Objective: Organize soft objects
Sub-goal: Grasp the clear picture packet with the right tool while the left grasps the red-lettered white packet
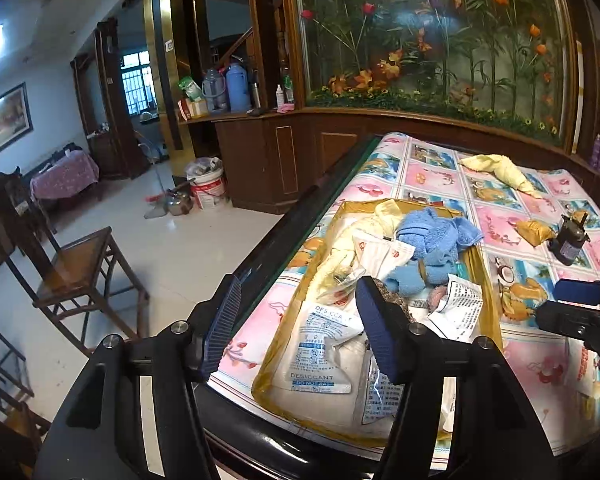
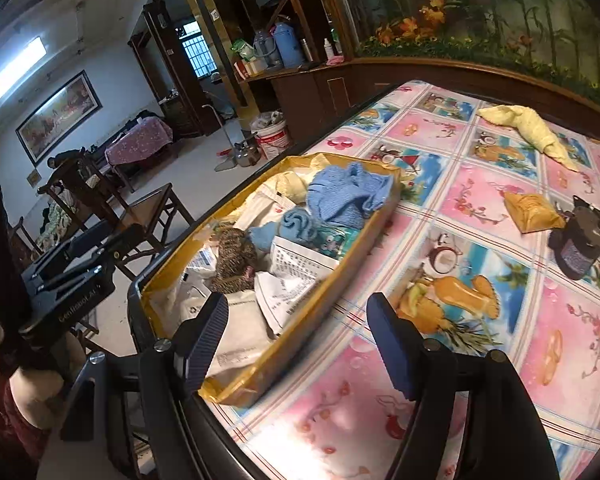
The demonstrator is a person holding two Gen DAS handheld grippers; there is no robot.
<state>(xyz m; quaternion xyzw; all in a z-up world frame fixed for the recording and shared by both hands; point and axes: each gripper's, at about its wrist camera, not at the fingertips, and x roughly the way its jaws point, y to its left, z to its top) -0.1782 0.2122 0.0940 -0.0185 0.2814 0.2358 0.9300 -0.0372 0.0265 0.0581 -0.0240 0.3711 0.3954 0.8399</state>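
Observation:
A shallow yellow box [image 1: 487,292] [image 2: 260,368] lies at the table's left edge. In it are a blue towel [image 1: 432,236] [image 2: 348,192], a pale yellow cloth [image 1: 352,240], white desiccant packs [image 1: 320,352] and a brown speckled soft thing [image 2: 234,256]. My left gripper [image 1: 300,328] hovers open over the box's near left part, nothing pressed between its pads. My right gripper [image 2: 300,344] is open above the box's near right corner and the tablecloth, empty. A second yellow cloth [image 1: 500,170] [image 2: 528,124] lies loose at the far side of the table.
On the patterned tablecloth [image 2: 480,184], right of the box, lie an ochre packet [image 2: 532,210] and a dark small device [image 2: 580,244]. A wooden chair [image 1: 80,264] stands on the floor left of the table's dark edge [image 1: 284,232]. A wooden cabinet with a flower display runs behind.

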